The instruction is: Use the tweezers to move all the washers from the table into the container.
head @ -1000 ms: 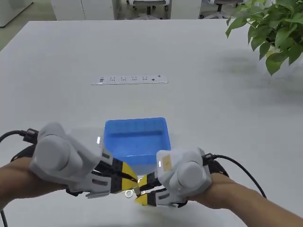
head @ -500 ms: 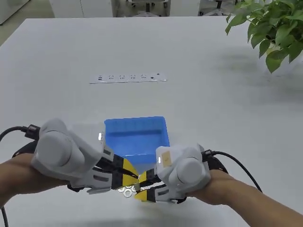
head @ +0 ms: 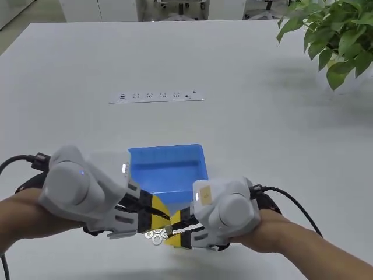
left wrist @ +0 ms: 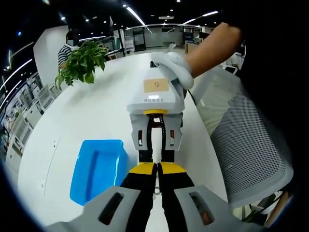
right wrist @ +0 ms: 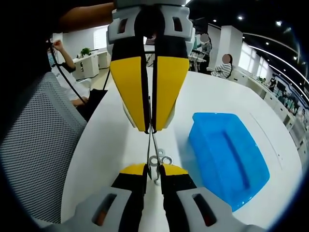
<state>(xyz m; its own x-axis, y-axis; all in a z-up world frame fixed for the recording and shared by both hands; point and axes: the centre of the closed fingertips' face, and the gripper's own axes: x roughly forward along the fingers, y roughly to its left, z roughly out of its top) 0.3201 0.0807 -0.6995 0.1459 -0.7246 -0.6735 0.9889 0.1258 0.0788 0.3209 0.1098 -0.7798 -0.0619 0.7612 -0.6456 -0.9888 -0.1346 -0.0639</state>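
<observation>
Both grippers are held tip to tip, low over the table [head: 250, 122].
- left gripper [left wrist: 157, 168]: jaws narrow and, as far as can be told, pinched on the tweezers [right wrist: 151, 145].
- right gripper [right wrist: 153, 170]: jaws also narrow, with the tweezer legs seen running in between its yellow pads. Which gripper carries the tool's weight cannot be told.

The washers [right wrist: 160, 158] are a small cluster, at least three counted. They lie flat on the table just ahead of the right gripper's pads, under the point where the two sets of jaws meet. None is seen caught in the tweezer tips.

The container [right wrist: 227, 154] is near the cluster but apart from it. It sits to the right of the right gripper's jaws and to the left of the left gripper's jaws. No washer is made out inside it.

Handling, as judged:
- The washers are taken to be thin, rigid, light metal with a slick surface. Lying flat, they offer almost no edge to grab.
- The best hold is expected across the ring, one tip through the hole and one outside the rim.
- The outermost washer should be taken first, since the cluster looks bunched.
- The tweezers are springy, so the legs should be squeezed mid-length and lightly. Too much squeeze and the washer is likely to be flicked away.
</observation>
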